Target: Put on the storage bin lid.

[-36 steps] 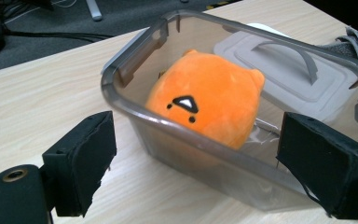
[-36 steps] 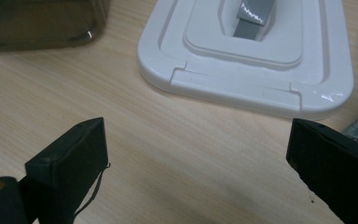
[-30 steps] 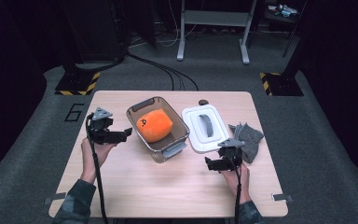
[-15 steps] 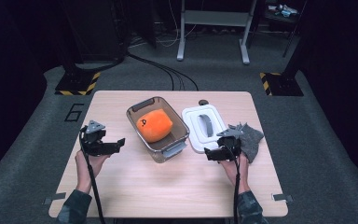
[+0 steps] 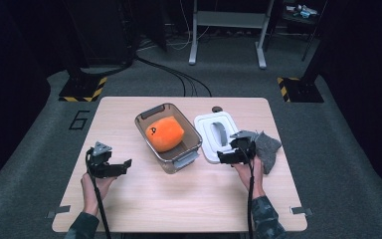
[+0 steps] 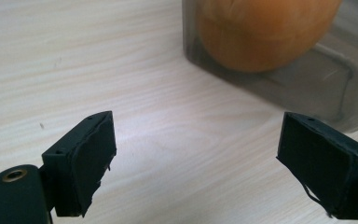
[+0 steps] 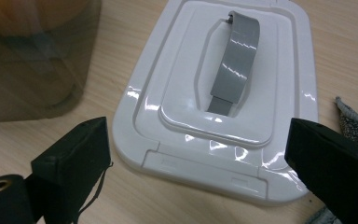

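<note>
Worktop [image 5: 144, 199] of pale wood carries a grey see-through container [image 5: 168, 130] at its middle, with an orange rounded thing [image 5: 164, 133] lying inside it. Just beside the container, on its right, a white lid [image 5: 210, 138] with a grey handle strap [image 5: 219, 133] lies flat on the wood, and a grey cloth [image 5: 267, 149] sits past the lid's right edge. The right tongs [image 5: 224, 157] hover at the lid's near edge, jaws wide apart, holding nothing; in the right gripper view the lid [image 7: 223, 102] lies between and beyond them. The left tongs [image 5: 125, 165] are near the worktop's left front, apart from the container, jaws also spread wide and empty. In the left gripper view they face the container's wall [image 6: 279, 74].
</note>
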